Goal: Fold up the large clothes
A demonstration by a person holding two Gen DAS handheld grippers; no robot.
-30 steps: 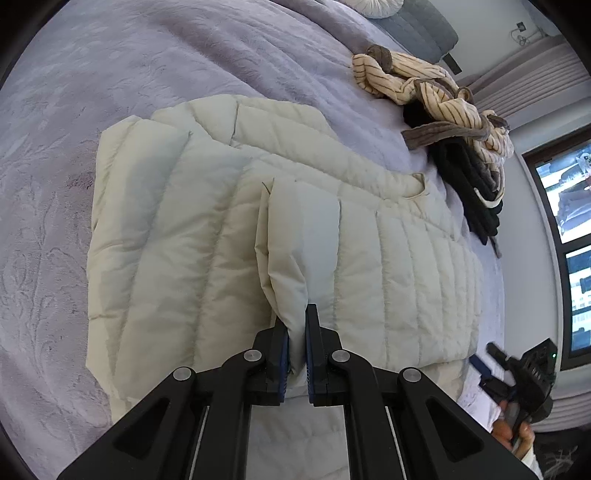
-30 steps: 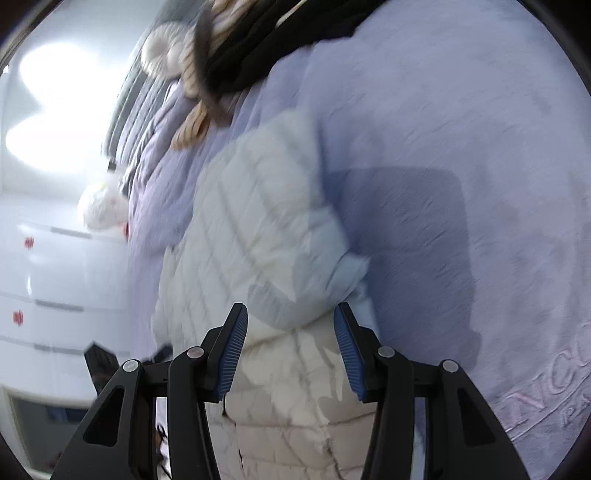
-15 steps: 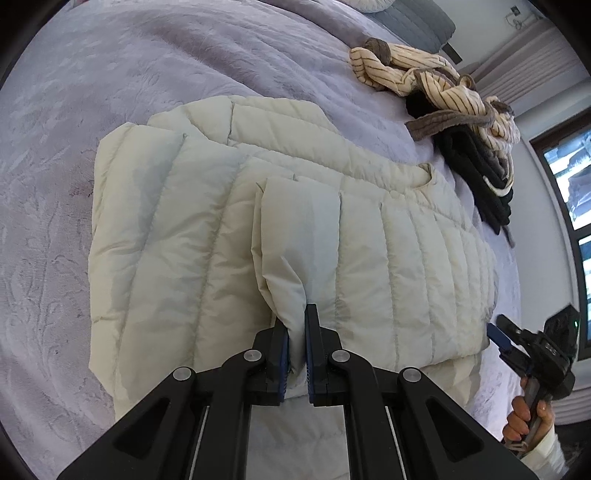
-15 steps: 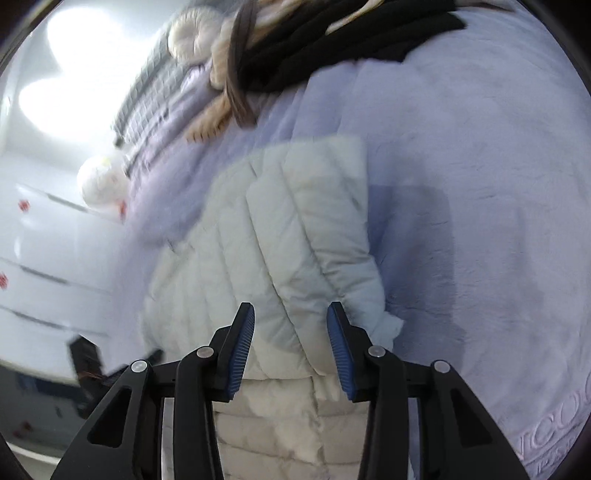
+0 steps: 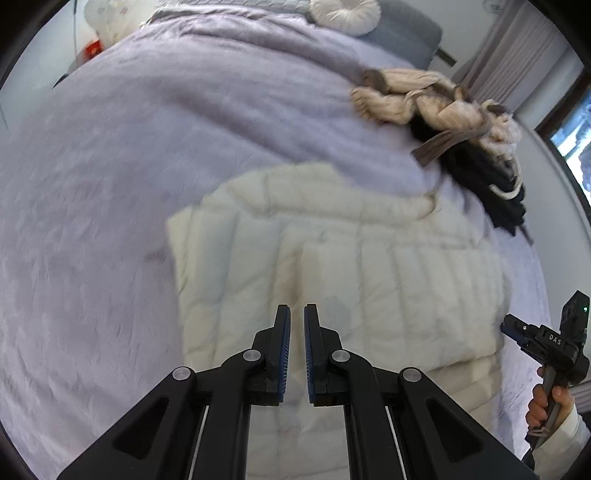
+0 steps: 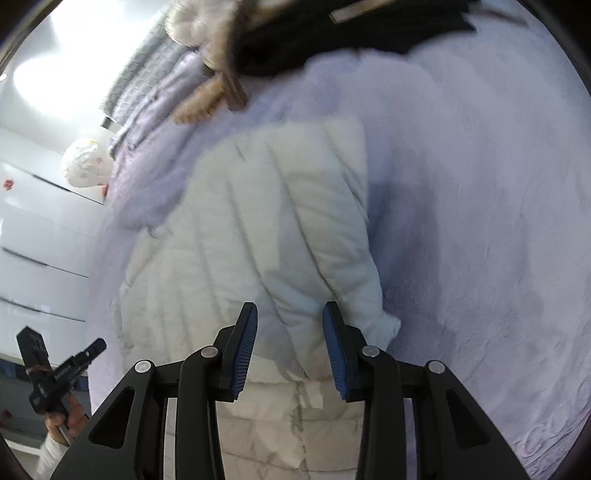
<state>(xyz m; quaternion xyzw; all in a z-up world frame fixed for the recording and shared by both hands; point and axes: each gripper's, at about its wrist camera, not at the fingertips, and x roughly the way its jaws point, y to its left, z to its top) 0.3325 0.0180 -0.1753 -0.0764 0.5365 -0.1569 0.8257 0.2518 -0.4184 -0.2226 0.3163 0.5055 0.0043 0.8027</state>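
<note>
A cream quilted puffer jacket (image 5: 332,266) lies on the lilac bedspread (image 5: 110,184) with both sleeves folded in over its body. My left gripper (image 5: 297,314) hovers above the jacket's near part, its jaws a narrow gap apart and holding nothing. In the right wrist view the jacket (image 6: 266,229) lies ahead, its folded sleeve running down to my right gripper (image 6: 290,314), which is open and empty just above the sleeve's cuff. Each gripper also shows in the other's view, the right one (image 5: 546,343) and the left one (image 6: 55,369).
A pile of clothes, a striped beige knit (image 5: 424,99) on black garments (image 5: 491,188), lies at the bed's far right. A round white cushion (image 5: 343,14) and a grey pillow (image 5: 406,33) sit at the head. White cabinets (image 6: 37,229) stand beside the bed.
My left gripper has let go of the sleeve, which now lies flat on the jacket, and has pulled back and up. My right gripper stays open over the other sleeve.
</note>
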